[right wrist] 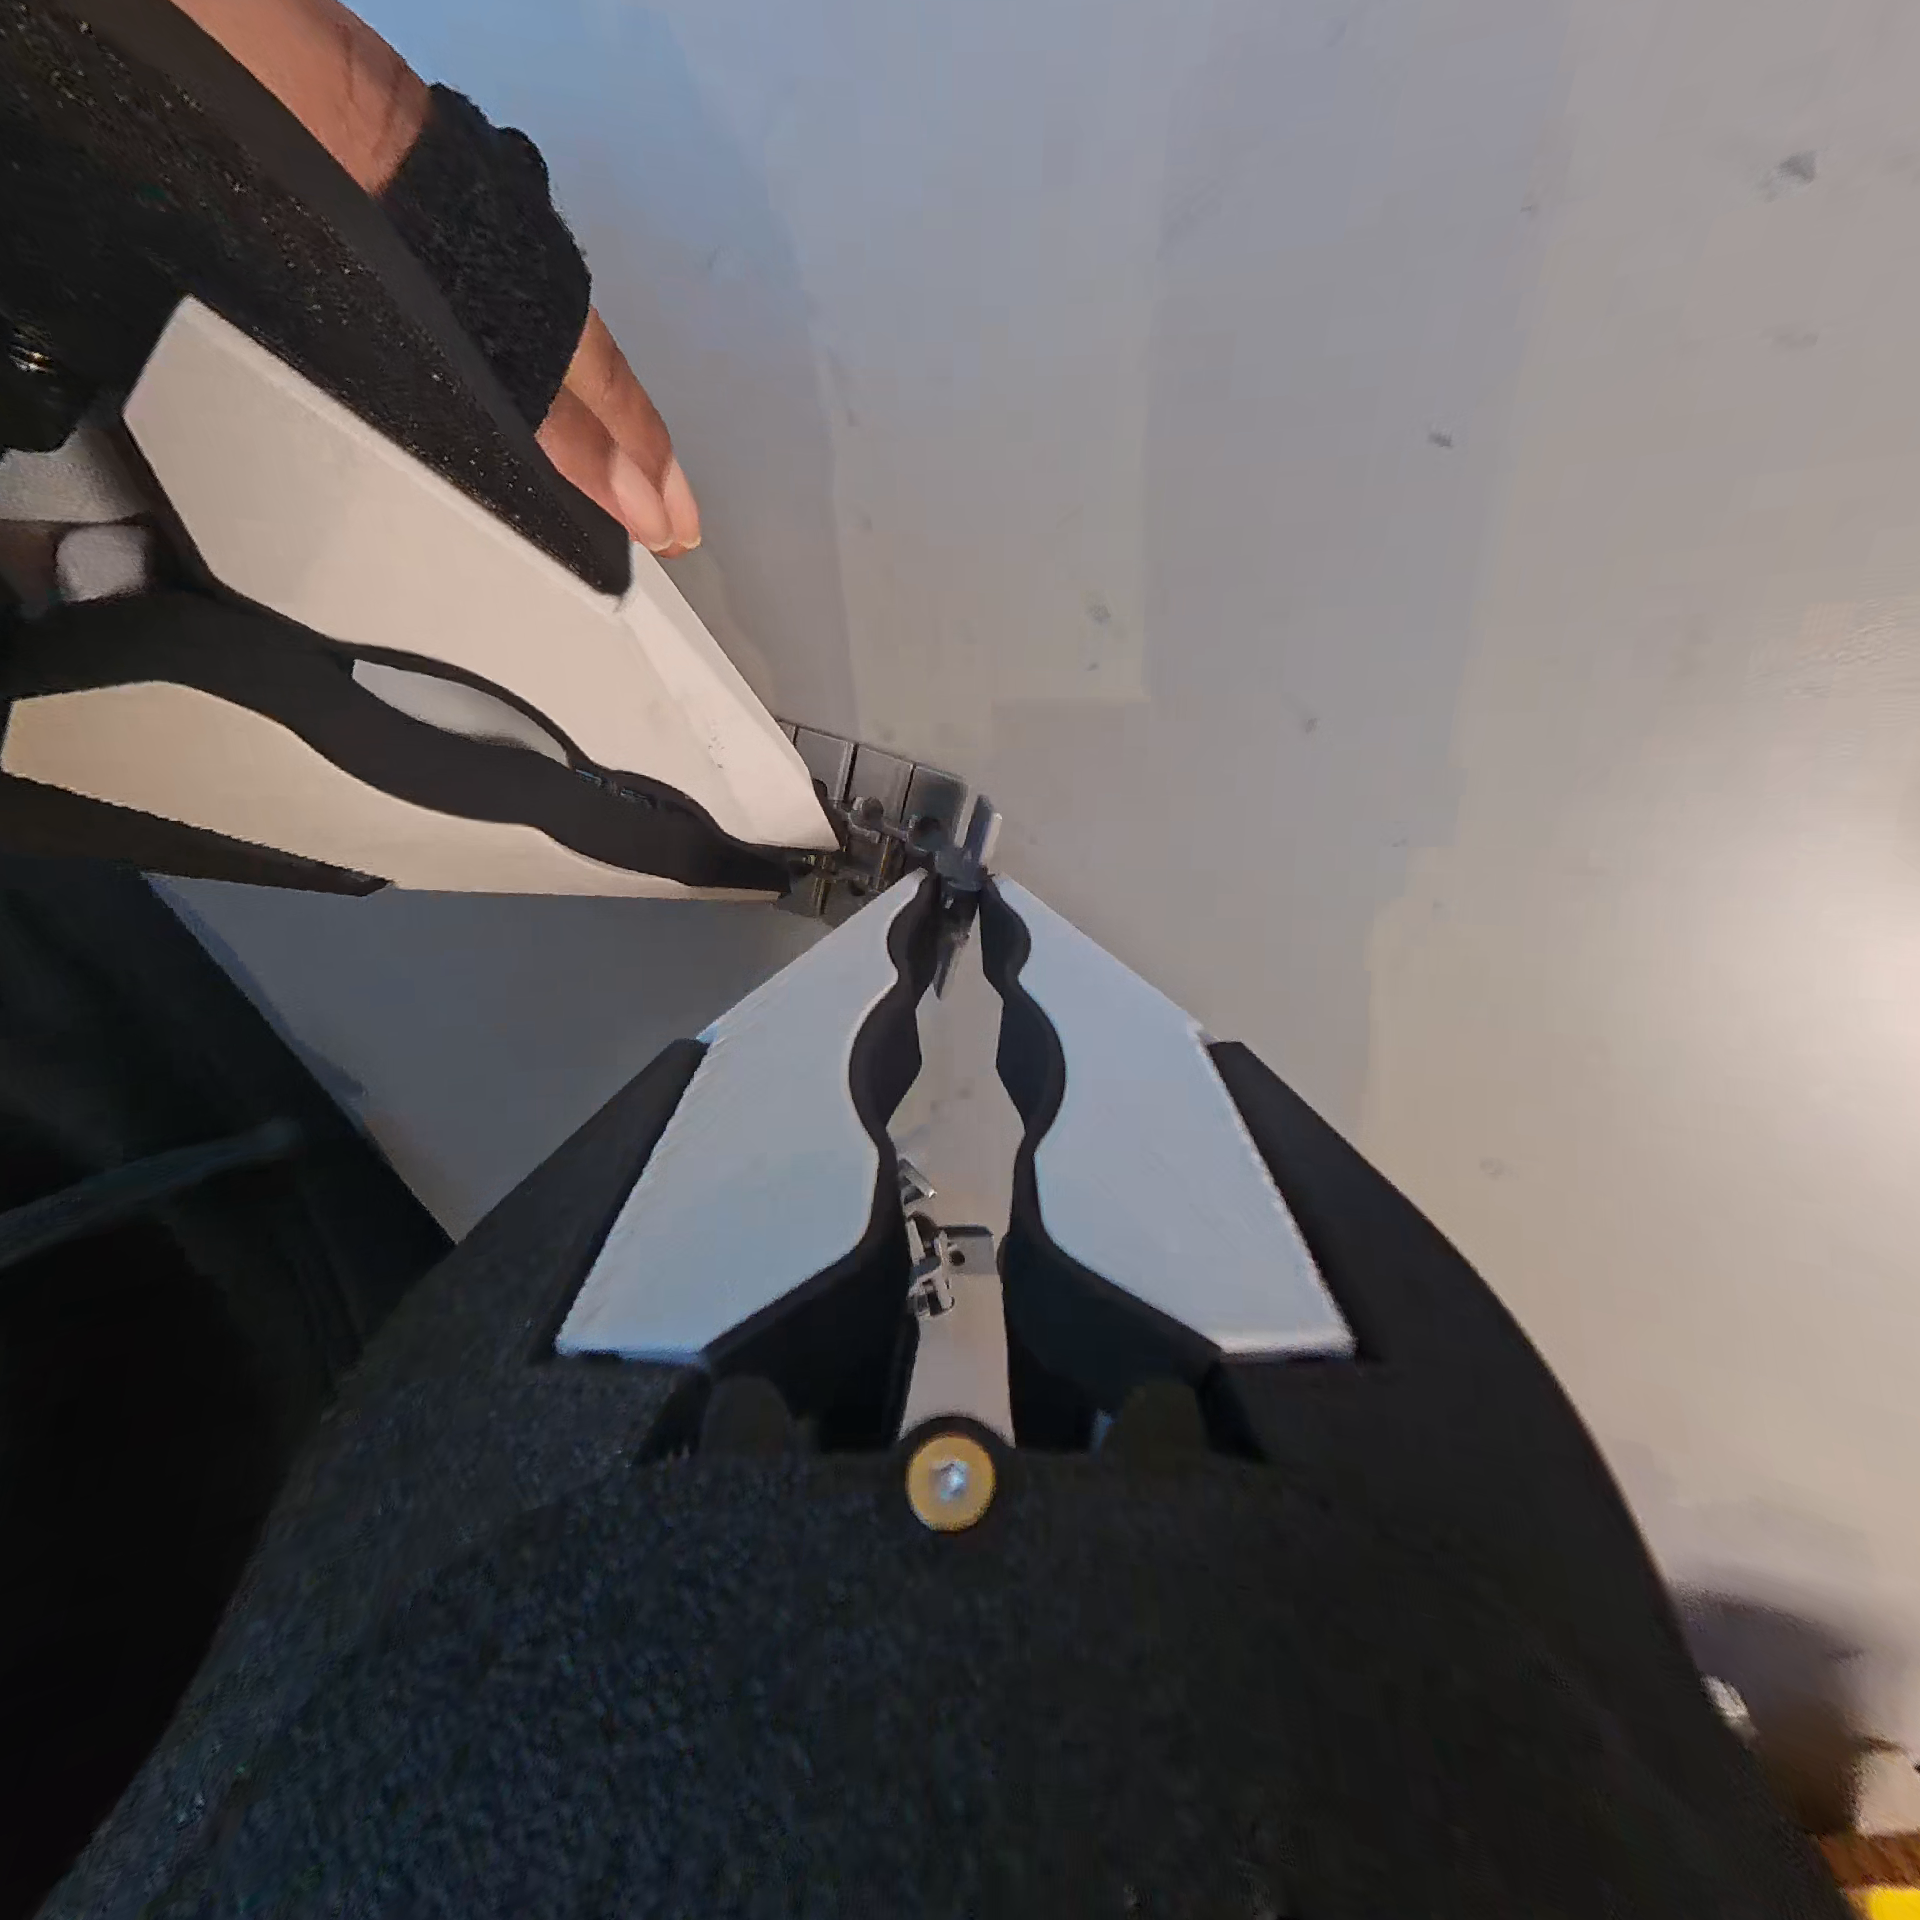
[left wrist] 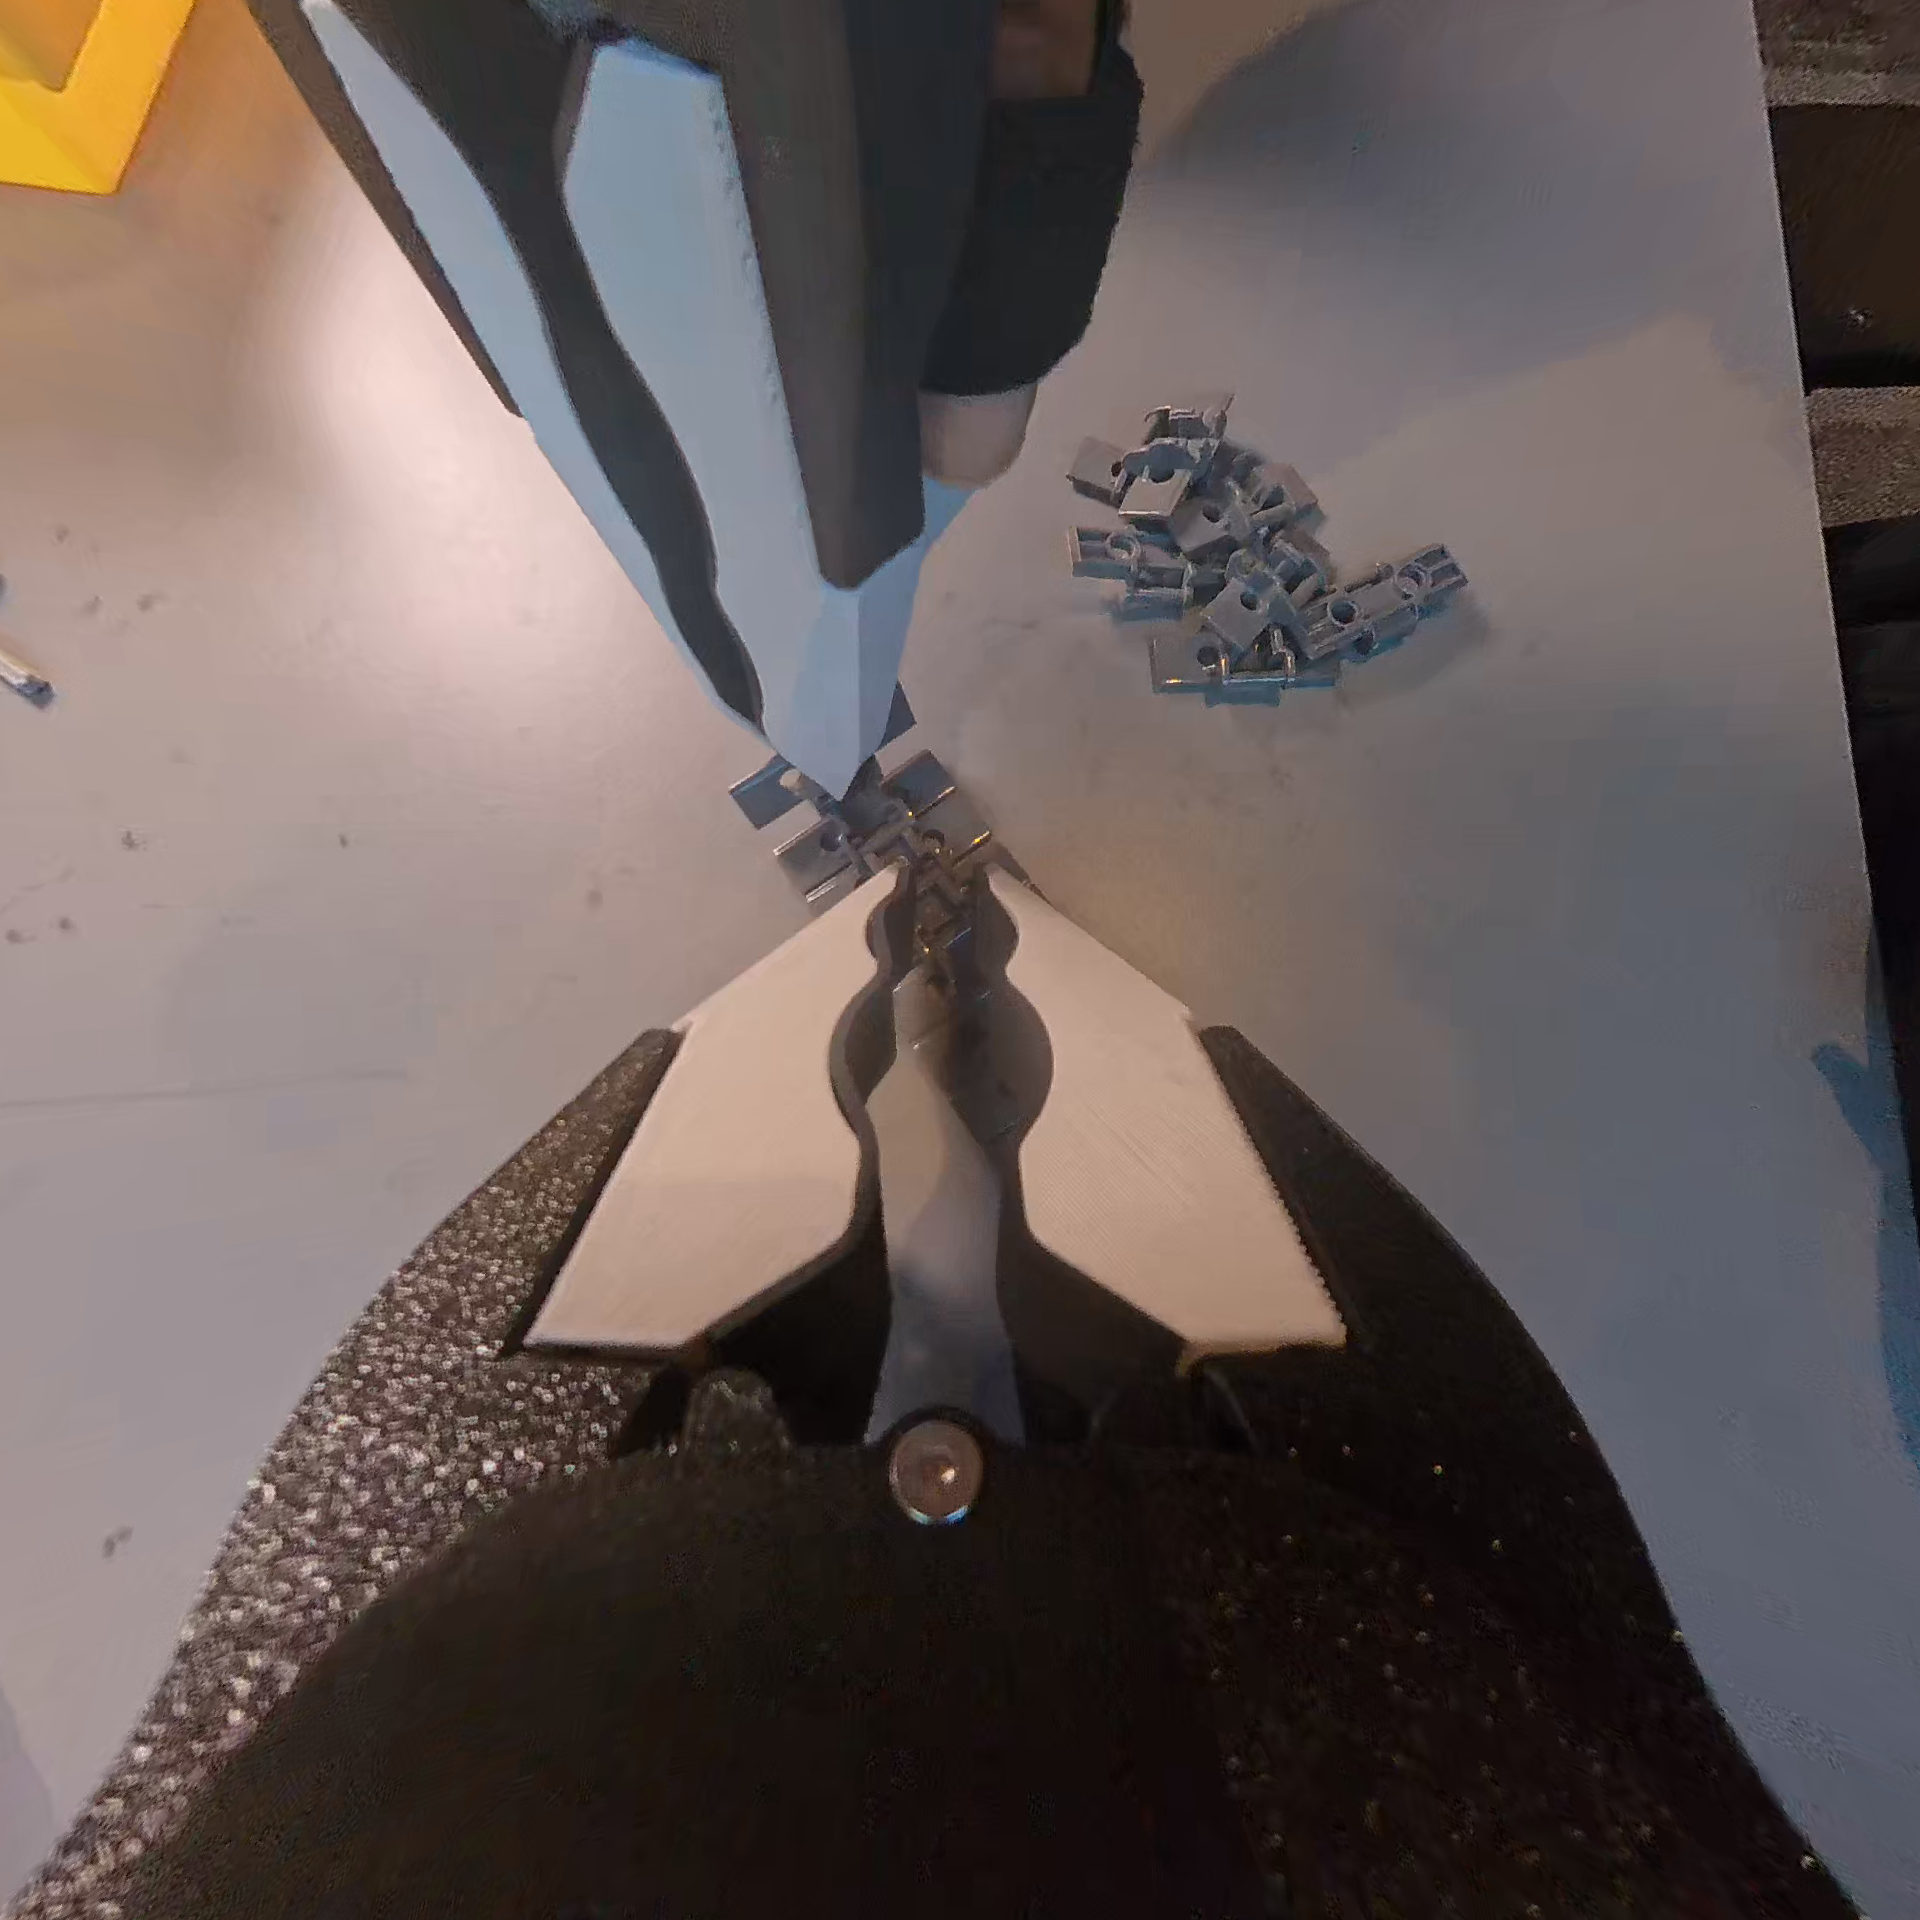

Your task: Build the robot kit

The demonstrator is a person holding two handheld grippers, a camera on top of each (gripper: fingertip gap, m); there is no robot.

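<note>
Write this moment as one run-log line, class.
left gripper: shut on metal link assembly | right gripper: shut on same assembly's small part | loose metal pieces pile: apart on grey table

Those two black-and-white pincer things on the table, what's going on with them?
A person holds one two-finger gripper in each hand. The left gripper and the right gripper meet tip to tip over a small cluster of grey metal hinge-like parts on the pale grey table, each pinching a piece of it. A loose pile of similar grey metal pieces lies off to one side, untouched.
</note>
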